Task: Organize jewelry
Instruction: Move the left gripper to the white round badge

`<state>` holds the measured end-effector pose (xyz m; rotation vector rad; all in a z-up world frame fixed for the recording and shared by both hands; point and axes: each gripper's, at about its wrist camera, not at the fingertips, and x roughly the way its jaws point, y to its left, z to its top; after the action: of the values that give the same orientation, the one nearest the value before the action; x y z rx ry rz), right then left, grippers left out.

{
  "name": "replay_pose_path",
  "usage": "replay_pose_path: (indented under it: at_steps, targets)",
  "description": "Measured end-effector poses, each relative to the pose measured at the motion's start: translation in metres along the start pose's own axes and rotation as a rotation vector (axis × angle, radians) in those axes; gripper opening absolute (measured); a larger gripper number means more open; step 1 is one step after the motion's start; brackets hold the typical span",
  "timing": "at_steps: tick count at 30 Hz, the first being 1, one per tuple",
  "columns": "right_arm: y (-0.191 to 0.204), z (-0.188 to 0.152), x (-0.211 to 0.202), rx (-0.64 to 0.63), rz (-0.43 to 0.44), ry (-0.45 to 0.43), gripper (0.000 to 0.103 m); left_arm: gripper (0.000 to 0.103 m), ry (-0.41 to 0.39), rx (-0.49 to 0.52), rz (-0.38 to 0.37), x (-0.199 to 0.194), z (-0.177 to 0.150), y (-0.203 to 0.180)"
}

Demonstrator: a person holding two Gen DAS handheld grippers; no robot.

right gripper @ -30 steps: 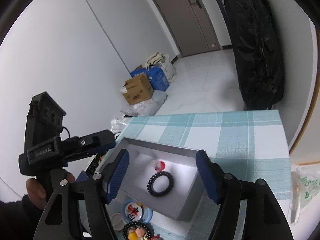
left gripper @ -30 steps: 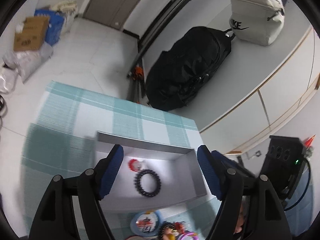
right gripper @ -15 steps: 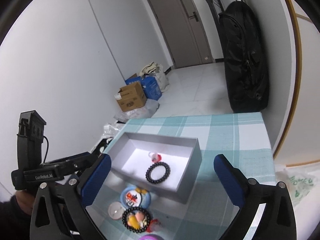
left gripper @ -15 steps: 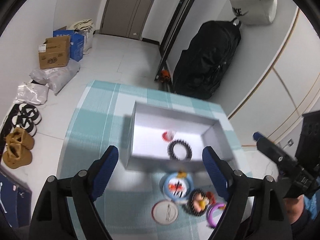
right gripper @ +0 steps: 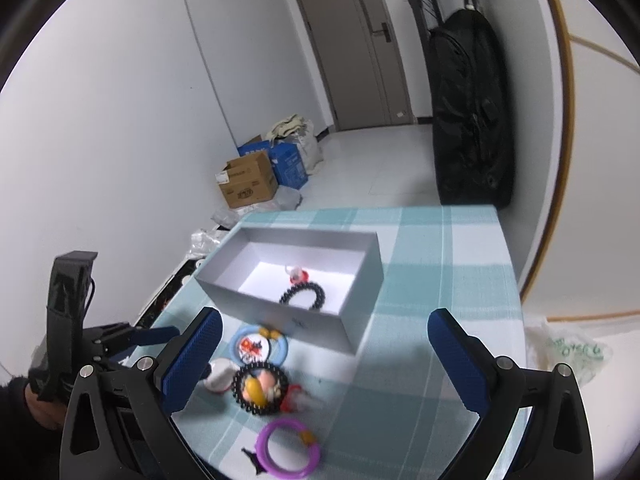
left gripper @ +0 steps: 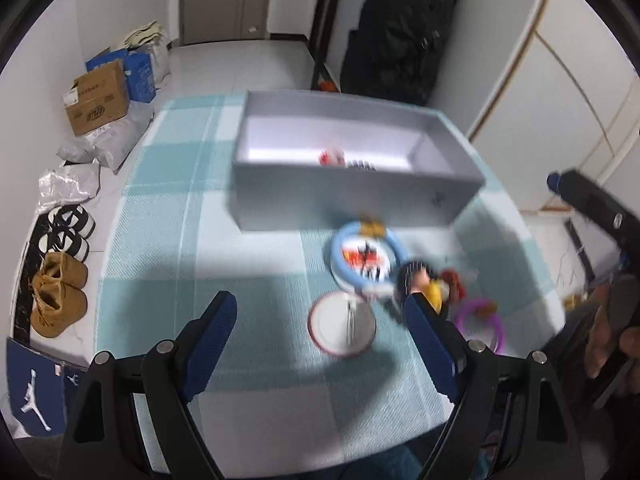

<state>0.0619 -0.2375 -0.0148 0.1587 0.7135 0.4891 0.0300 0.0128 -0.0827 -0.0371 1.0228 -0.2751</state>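
Observation:
A grey open box stands on the teal checked cloth. In it lie a black bead bracelet and a small red-and-white piece. In front of the box lie a blue round badge, a white round badge, a black bead bracelet with charms and a purple ring bracelet. My left gripper hangs open over the white badge. My right gripper is wide open above the loose pieces. Neither holds anything.
A tall black bag leans against the wall behind the table. On the floor at left are a cardboard box, plastic bags and shoes. The table's near edge runs just below the purple bracelet. A person's hand holds the right gripper.
Both grippers have drawn back from the box and their jaws now stand wider. The left one has tilted down, bringing the loose pieces in front of the box into view.

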Motion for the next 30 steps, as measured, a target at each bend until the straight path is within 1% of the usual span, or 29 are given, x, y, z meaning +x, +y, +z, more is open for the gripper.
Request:
replay_pose_path:
  at_steps: [3,6,9,10,11,17,21,22,23,25,26,30]
  targets:
    - [-0.002,-0.006,-0.002,0.017,-0.005,0.012,0.103,0.083,0.02,0.05,0.031,0.004,-0.004,-0.009]
    - [-0.002,-0.011,0.0,0.015,-0.004,0.036,0.103,0.083,0.032,0.058,0.05,0.008,-0.007,-0.011]
    - [-0.001,-0.016,0.002,0.008,-0.002,0.058,0.103,0.083,0.039,0.082,0.097,0.014,-0.009,-0.014]
    - [0.0,-0.018,0.002,0.008,0.012,0.065,0.103,0.083,0.043,0.089,0.108,0.017,-0.009,-0.013]
    - [0.001,-0.019,0.001,0.01,0.023,0.068,0.103,0.083,0.047,0.094,0.113,0.019,-0.01,-0.015]
    - [0.003,-0.025,-0.002,0.017,0.004,0.075,0.103,0.082,0.04,0.101,0.116,0.019,-0.009,-0.015]
    - [0.004,-0.027,-0.002,0.02,-0.013,0.087,0.103,0.067,0.034,0.114,0.094,0.017,-0.009,-0.021]
    - [0.004,-0.028,-0.003,0.021,-0.016,0.088,0.103,0.061,0.033,0.121,0.088,0.017,-0.009,-0.022]
    - [0.004,-0.028,-0.003,0.023,-0.018,0.089,0.103,0.057,0.032,0.129,0.078,0.016,-0.009,-0.023]
    - [0.004,-0.029,-0.004,0.026,-0.021,0.091,0.103,0.042,0.03,0.142,0.066,0.015,-0.009,-0.026]
    - [0.004,-0.029,-0.004,0.026,-0.022,0.092,0.103,0.038,0.03,0.145,0.062,0.016,-0.009,-0.028]
    - [0.004,-0.031,-0.003,0.028,-0.026,0.101,0.103,0.038,0.034,0.147,0.05,0.016,-0.008,-0.028]
